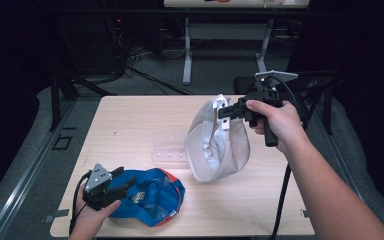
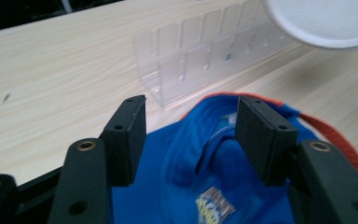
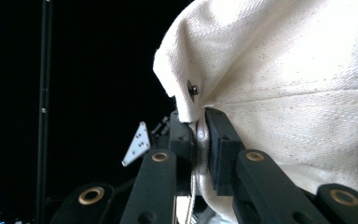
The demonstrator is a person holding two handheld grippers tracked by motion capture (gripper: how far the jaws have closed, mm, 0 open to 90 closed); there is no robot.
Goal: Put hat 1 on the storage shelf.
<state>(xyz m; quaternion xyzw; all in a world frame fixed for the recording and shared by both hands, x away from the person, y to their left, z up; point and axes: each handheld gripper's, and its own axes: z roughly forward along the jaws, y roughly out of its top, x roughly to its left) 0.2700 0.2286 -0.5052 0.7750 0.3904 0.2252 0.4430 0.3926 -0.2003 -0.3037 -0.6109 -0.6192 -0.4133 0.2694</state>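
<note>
At near left, left gripper (image 1: 125, 184) sits low over the blue cap (image 1: 152, 196), jaws spread apart with nothing pinched; in the left gripper view the cap's inner crown (image 2: 191, 168) lies between and just beyond the pads (image 2: 130, 135), which do not press on it. Blue cap rests upside down on the table (image 1: 130, 125) near the front edge, orange-edged brim toward the right. Just past it, toward the far side, stands a clear plastic rack (image 1: 170, 152), slots running left to right.

Right of centre, the white cap (image 1: 215, 145) hangs lifted, its lower edge close to or brushing the table; can't tell which. Right gripper (image 1: 226, 111) is clamped on its rear edge; in the right gripper view, cloth is pinched between the pads beside a small metal stud (image 3: 193, 88). Rack lies left of and below the hanging cap, so the right hand is nearer to it.

Hard to make out: rack nearly invisible from above; printed emblem in the blue cap cut off.
</note>
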